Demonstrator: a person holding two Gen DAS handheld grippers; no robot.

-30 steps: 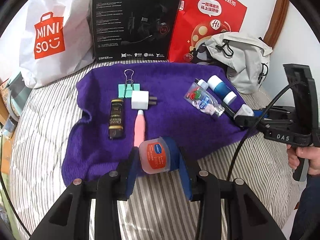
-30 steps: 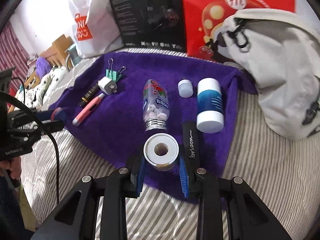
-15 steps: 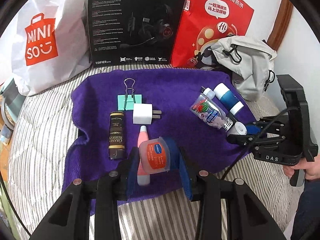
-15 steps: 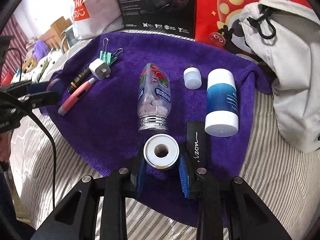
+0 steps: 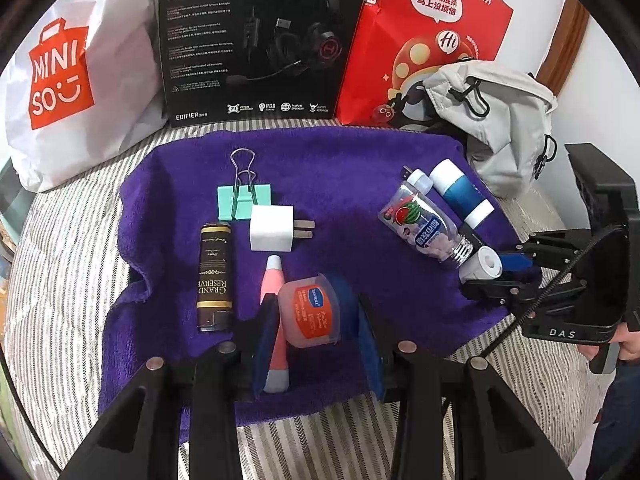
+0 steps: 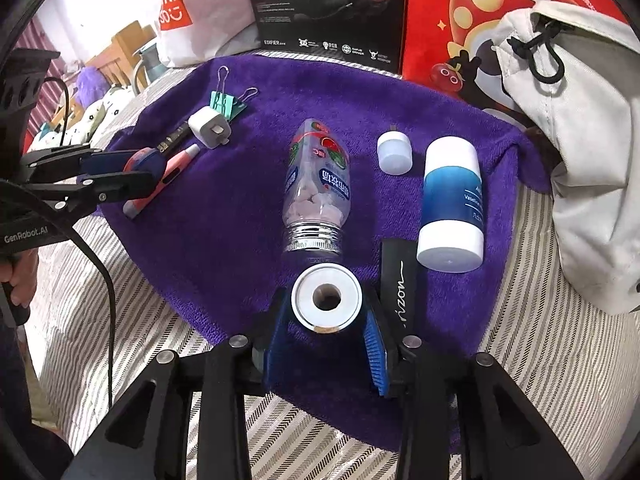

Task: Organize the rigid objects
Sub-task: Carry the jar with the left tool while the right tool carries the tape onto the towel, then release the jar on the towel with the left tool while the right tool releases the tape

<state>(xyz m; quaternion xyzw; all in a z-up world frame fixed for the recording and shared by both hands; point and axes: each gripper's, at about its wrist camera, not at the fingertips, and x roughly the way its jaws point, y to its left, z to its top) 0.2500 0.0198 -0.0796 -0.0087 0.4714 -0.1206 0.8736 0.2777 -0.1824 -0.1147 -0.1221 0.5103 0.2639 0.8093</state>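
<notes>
My left gripper (image 5: 311, 318) is shut on a small orange-labelled jar (image 5: 310, 310), held low over the purple towel (image 5: 340, 168) and right above a pink pen (image 5: 273, 280). Beside them lie a brown lighter (image 5: 215, 276), a white charger plug (image 5: 271, 229) and a teal binder clip (image 5: 243, 200). My right gripper (image 6: 326, 312) is shut on a white tape roll (image 6: 326, 300), just short of the metal neck of a lying candy bottle (image 6: 318, 184). A black case (image 6: 398, 280), a blue-and-white tube (image 6: 452, 204) and a small white cap (image 6: 394, 152) lie to its right.
Along the back stand a white shopping bag (image 5: 60, 80), a black headset box (image 5: 260, 40) and a red paper bag (image 5: 424, 40). A grey backpack (image 6: 580, 140) crowds the towel's right edge. Striped bedding (image 5: 56, 280) surrounds the towel.
Both grippers have moved forward over the towel with their loads. The jar now hangs over the pink pen; the tape roll has come close to the candy bottle's neck.
</notes>
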